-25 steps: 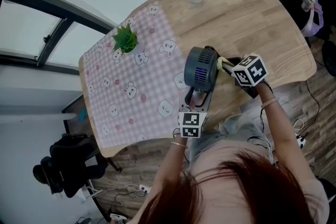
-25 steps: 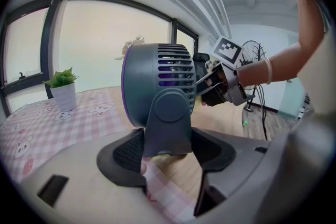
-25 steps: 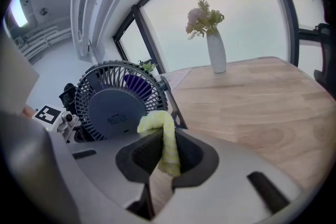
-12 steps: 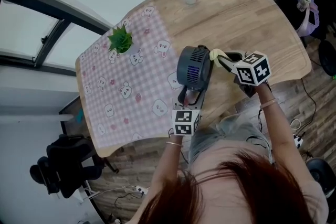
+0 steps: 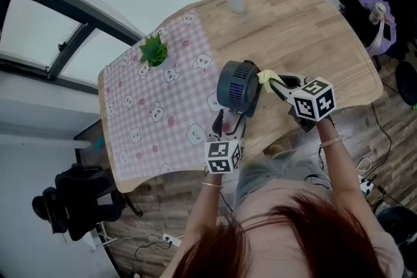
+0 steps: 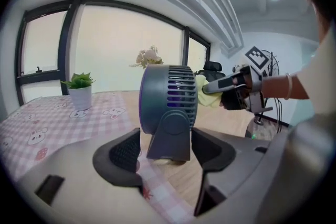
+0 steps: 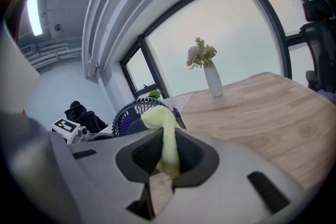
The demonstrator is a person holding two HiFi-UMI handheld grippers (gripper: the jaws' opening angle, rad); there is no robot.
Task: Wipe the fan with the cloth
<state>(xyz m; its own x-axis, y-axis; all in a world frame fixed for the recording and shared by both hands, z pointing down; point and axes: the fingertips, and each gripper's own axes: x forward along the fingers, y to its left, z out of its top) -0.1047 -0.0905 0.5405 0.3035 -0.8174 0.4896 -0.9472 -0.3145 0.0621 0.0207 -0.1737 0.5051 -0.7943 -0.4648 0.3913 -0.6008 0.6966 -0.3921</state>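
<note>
cloth [image 5: 266,78] at fan [image 5: 234,84] rim — both gripped

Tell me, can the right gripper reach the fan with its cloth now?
Probably yes. The right gripper holds the cloth right beside the fan, with nothing between them; the left gripper holds the fan's stand lower down.

Fan [image 5: 238,84]: dark blue-grey plastic, matt; smooth housing, slotted grille.
Cloth [image 5: 267,78]: pale yellow fabric, soft, limp, matt.
Left claw [image 6: 165,150]: grey plastic body, smooth, matt; black pads [image 6: 126,152] with a fine grid texture.
Right claw [image 7: 165,157]: same grey matt plastic, same dark textured pads [image 7: 144,152].
Counter [image 5: 306,23]: light wood in planks, grain visible, smooth, low sheen.
Tablecloth [image 5: 156,114]: pink-and-white checked cloth, printed, matt.
Vase [image 5: 236,0]: white, smooth; material unclear.
</note>
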